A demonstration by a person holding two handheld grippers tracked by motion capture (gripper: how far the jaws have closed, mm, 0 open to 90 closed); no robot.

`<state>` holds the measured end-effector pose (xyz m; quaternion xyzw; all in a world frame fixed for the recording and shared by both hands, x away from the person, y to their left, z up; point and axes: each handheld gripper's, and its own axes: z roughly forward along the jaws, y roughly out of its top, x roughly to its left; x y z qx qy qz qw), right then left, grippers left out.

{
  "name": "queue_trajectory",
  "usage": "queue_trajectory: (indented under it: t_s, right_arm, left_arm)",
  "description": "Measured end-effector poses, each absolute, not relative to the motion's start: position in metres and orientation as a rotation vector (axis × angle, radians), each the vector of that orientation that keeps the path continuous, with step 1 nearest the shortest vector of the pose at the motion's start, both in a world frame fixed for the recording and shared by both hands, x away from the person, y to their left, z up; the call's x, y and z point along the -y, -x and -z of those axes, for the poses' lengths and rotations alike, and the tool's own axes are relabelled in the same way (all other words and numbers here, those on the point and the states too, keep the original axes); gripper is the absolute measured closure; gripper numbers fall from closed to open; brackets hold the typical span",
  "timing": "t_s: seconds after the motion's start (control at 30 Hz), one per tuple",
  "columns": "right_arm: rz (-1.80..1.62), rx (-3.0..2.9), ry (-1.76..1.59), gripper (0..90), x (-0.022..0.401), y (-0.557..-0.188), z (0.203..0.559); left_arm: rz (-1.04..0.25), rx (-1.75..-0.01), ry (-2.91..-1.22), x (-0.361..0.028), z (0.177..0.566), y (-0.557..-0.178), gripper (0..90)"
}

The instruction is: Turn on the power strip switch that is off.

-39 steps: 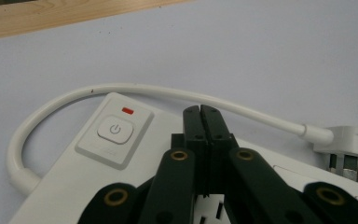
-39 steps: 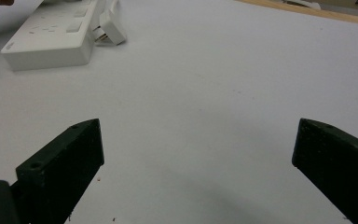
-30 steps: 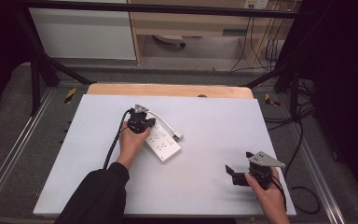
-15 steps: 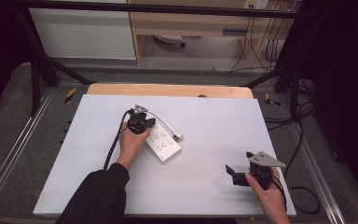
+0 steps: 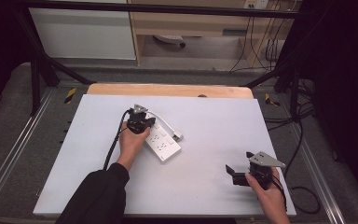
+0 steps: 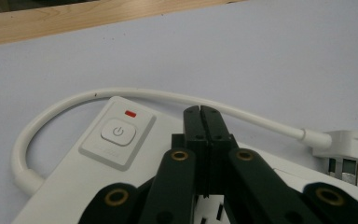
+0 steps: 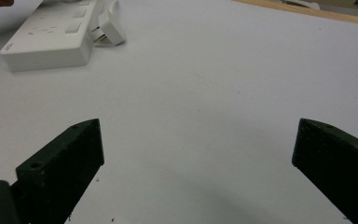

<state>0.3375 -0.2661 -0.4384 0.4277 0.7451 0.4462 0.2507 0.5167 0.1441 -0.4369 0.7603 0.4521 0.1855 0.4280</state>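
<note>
Power strip (image 5: 161, 141), white, lies on the pale table (image 5: 214, 121) directly under the left gripper (image 5: 142, 125) in the high view, its short cable (image 5: 165, 122) looping past the gripper's far side to a plug (image 5: 177, 136) just beside the strip; the right gripper (image 5: 235, 175) rests well apart, near the table's front edge, held in the person's right hand (image 5: 268, 196). From the left gripper view, the left gripper (image 6: 200, 112) has its jaws pressed together with nothing between them, tips poised over the strip (image 6: 74, 186) just to the right of the power button (image 6: 117, 132), a red indicator (image 6: 130, 113) lit beyond it, the cable (image 6: 168, 98) curving ahead of the tips toward the plug (image 6: 349, 149) at the far right. A push from here appears likely to miss the button and land on bare casing, and an off-centre press could skid the light strip across the smooth table, since nothing pins it down. From the right gripper view, the right gripper (image 7: 198, 154) stands with jaws spread wide over bare table, the strip (image 7: 51, 39) and plug (image 7: 112, 30) far ahead and to its left; too distant, it seems, to steady the strip if it slides.
</note>
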Motion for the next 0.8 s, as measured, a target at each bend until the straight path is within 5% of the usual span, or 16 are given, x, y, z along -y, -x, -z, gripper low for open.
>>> queue_trajectory:
  t_s: [0.67,0.8]
  right_arm:
    - [-1.215,-2.03,-1.166,2.7,0.266,-0.338,0.438]
    - [-1.215,-2.03,-1.167,2.7,0.266,-0.338,0.438]
  left_arm:
    - [-0.487,-1.107,-1.854,-0.15,0.425,-0.512,90.0]
    - [-0.492,-1.102,-1.851,-0.15,0.423,-0.51,83.6]
